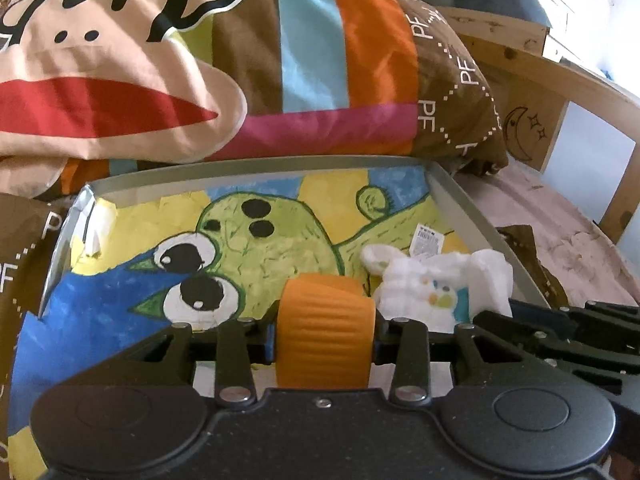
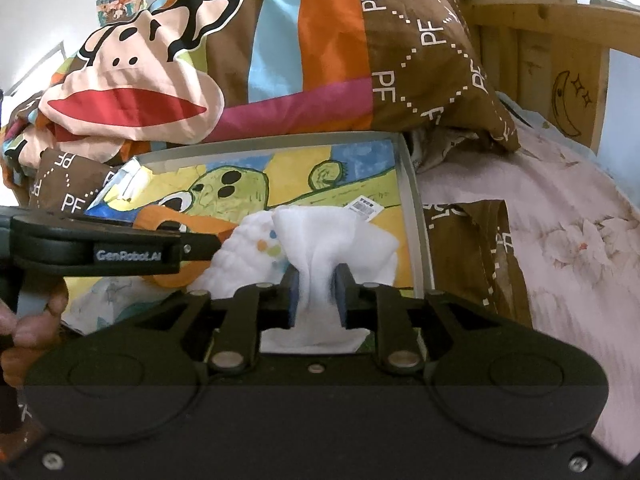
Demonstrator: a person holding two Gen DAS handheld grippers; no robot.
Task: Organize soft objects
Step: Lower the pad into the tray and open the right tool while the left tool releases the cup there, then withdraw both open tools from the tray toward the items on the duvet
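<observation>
An open grey box (image 1: 256, 164) lined with a painted green cartoon creature lies on the bed. My left gripper (image 1: 325, 320) is shut on an orange ribbed soft roll (image 1: 326, 312), held low over the box's near side. The same orange roll (image 2: 160, 216) shows at the left of the right wrist view. My right gripper (image 2: 318, 296) is shut on a white cloth (image 2: 332, 240) with coloured dots, its blue pads pinching the bunched fabric. The cloth (image 1: 432, 292) rests in the box's right near corner, and the right gripper's fingers (image 1: 540, 318) reach in from the right.
A bulky monkey-print quilt (image 1: 200, 60) is heaped right behind the box. A wooden headboard (image 1: 532, 92) with a drawn moon stands at the back right. Pink sheet (image 2: 560, 240) spreads right of the box. A person's hand (image 2: 36, 320) grips the left tool.
</observation>
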